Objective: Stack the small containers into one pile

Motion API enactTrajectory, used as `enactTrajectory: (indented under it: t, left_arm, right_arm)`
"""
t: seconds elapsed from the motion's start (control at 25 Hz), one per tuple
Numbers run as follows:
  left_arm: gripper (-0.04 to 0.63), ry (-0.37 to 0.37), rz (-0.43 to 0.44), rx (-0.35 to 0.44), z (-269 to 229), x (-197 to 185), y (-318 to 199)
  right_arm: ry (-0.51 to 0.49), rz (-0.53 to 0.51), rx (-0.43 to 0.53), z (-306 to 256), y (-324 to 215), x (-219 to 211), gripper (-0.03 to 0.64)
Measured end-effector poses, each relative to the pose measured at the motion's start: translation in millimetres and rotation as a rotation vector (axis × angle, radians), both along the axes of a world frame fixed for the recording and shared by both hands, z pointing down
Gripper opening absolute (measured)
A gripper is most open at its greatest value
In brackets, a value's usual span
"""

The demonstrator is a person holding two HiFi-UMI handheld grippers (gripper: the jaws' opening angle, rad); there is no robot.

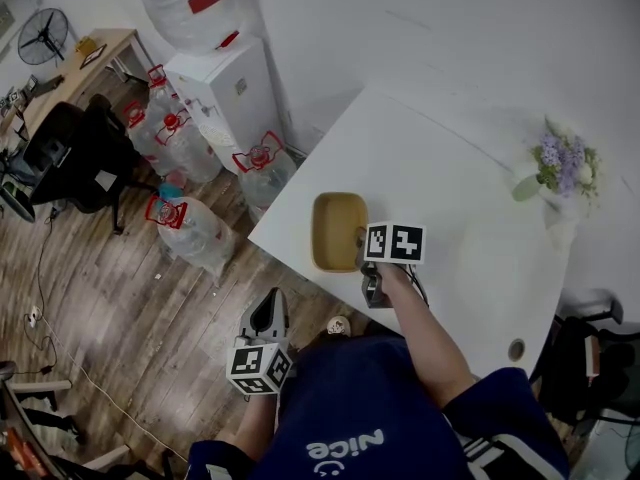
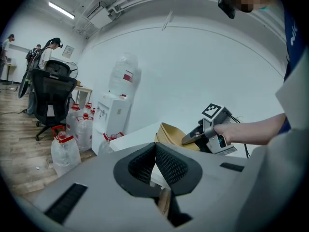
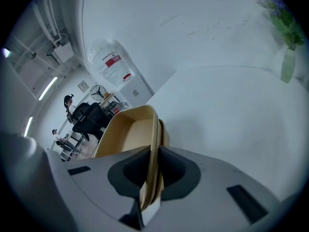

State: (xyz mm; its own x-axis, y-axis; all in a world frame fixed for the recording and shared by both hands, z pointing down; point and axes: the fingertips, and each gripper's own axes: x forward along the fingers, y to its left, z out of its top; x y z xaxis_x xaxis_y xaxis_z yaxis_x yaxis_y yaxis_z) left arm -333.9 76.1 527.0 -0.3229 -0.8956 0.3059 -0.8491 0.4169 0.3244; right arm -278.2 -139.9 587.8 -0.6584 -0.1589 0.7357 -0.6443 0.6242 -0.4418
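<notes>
A tan oblong container [image 1: 336, 230] sits near the front left edge of the white table [image 1: 460, 158]. My right gripper [image 1: 364, 251] is at its near right rim, shut on it. In the right gripper view the jaws [image 3: 153, 161] pinch the container's wall [image 3: 129, 134], and a second tan rim [image 3: 165, 129] shows nested just behind the first. My left gripper [image 1: 266, 315] hangs off the table over the wooden floor, lower left. Its pads [image 2: 166, 166] meet with nothing between them. From there I see the container [image 2: 171, 132] and the right gripper [image 2: 194, 136] on it.
A vase of purple flowers [image 1: 560, 168] stands at the table's far right, also visible as a green stem vase [image 3: 288, 62]. A water cooler [image 1: 230, 93] and several big water bottles [image 1: 185, 223] stand on the floor left of the table. An office chair [image 1: 80, 153] is further left.
</notes>
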Motion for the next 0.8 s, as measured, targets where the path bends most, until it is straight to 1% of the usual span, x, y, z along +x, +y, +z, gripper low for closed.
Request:
enactTrajectory:
  t: [0.2,0.32,0.44,0.48,0.56,0.68,0.8]
  left_arm:
    - [0.02,0.001,-0.01,-0.004,1,-1,3]
    - [0.02,0.001,-0.014,-0.004,1,-1,4]
    - [0.02,-0.003,-0.007,-0.004,0,-1,3]
    - [0.02,-0.004,-0.005,-0.004,0,0,3]
    - [0.02,-0.007,0.0,-0.004,1,1,2]
    - [0.02,-0.015,0.008,-0.003,0,1,-1]
    - [0.02,-0.025,0.016,-0.002,-3,2,-1]
  right_arm:
    - [-0.004,-0.012,0.007,0,0,1,0.058]
    - [-0.027,-0.031,0.0,-2,2,-2,0.06]
    - [-0.051,-0.029,-0.007,-8,2,-3,0.062]
    - [-0.058,-0.034,-0.007,-9,3,-4,0.074]
    - [-0.077,-0.049,-0.016,-12,4,-4,0.128]
    - [-0.11,-0.045,-0.017,-20,1,-4,0.14]
    - [-0.152,-0.024,0.016,-33,-4,0,0.141]
